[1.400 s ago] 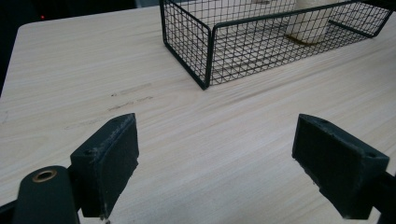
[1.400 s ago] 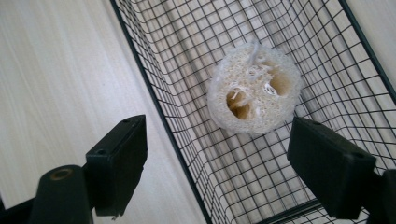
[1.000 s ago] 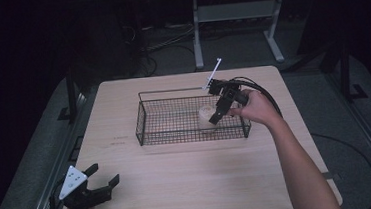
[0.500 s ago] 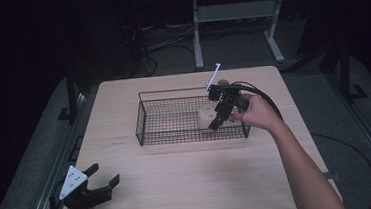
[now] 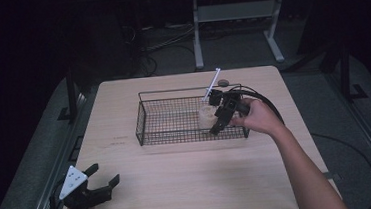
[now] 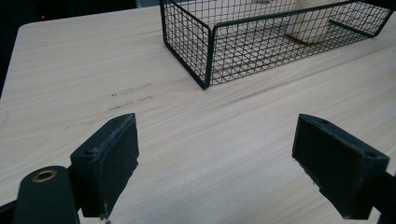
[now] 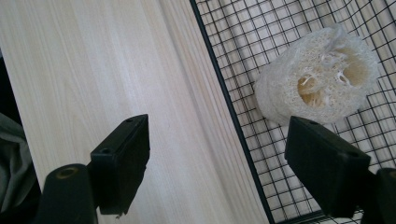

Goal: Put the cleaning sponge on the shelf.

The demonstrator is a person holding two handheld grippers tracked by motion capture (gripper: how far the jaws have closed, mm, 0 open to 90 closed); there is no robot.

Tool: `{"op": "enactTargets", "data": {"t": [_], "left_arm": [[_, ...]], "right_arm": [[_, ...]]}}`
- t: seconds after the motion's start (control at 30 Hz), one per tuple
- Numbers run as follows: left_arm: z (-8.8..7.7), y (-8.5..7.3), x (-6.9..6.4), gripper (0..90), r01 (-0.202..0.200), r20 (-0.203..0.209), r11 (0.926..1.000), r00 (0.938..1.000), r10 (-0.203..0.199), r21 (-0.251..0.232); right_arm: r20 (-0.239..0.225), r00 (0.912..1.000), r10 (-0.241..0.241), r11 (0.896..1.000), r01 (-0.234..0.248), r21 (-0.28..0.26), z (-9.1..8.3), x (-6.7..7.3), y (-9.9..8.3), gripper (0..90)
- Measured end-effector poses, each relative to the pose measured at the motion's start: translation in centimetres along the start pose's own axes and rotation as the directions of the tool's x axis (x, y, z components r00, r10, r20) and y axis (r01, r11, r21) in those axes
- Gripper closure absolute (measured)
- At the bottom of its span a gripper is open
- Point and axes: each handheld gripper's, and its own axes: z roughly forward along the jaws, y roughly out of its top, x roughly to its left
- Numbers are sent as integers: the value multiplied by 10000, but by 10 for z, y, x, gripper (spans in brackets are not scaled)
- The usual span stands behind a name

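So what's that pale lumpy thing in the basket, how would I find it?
Start at the black wire mesh basket on the light wooden table. At its right end, beside the right gripper, lies a cream, fibrous loofah sponge piece. Its netted texture and hollow holes mark it out; nothing else lies in the basket.

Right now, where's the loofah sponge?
In the high view the loofah sponge sits on the floor of the wire basket, toward its right end, just beside the open right gripper.

A dim lab: bare wooden table [image 5: 190, 184], floor cables [image 5: 168, 40], metal stand [image 5: 231, 15].
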Motion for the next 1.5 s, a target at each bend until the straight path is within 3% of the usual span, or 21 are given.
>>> {"op": "enactTargets", "data": {"t": [1.5], "left_arm": [[0,-1,-1,138,-18,-66,10000,10000,18,35]], "right_arm": [[-219,9997,-69,9997,64,-218,20,30,-44,191]]}}
